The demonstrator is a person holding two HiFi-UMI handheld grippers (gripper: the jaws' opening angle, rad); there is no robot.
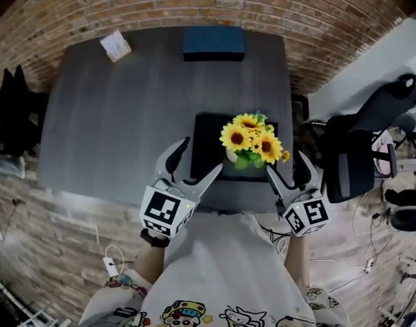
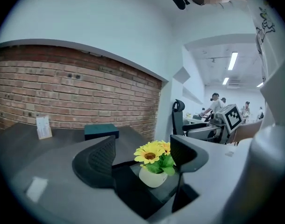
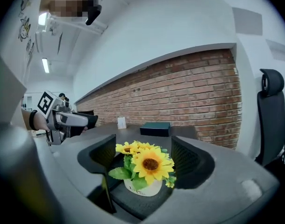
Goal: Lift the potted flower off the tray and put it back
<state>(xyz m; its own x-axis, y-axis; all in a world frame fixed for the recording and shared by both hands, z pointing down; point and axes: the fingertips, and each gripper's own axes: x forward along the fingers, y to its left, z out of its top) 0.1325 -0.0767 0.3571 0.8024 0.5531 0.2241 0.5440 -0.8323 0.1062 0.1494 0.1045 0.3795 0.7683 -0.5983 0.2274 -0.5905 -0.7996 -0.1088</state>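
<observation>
The potted flower [image 1: 252, 142], yellow sunflowers in a small white pot [image 2: 153, 176], stands on the black tray [image 1: 206, 131] near the table's front edge. My left gripper [image 1: 202, 155] hovers over the tray's front left, just left of the pot, with its jaws wide apart. My right gripper [image 1: 286, 163] sits at the pot's front right, also open. In both gripper views the flower [image 3: 149, 164] shows framed between the jaws but beyond the fingertips, untouched. The left gripper view [image 2: 142, 157] and right gripper view [image 3: 145, 155] face the pot from opposite sides.
A dark teal box [image 1: 213, 43] and a white card [image 1: 116, 45] lie at the table's far edge by the brick wall. A black office chair [image 1: 372, 142] stands right of the table. People sit far back in the room [image 2: 215, 104].
</observation>
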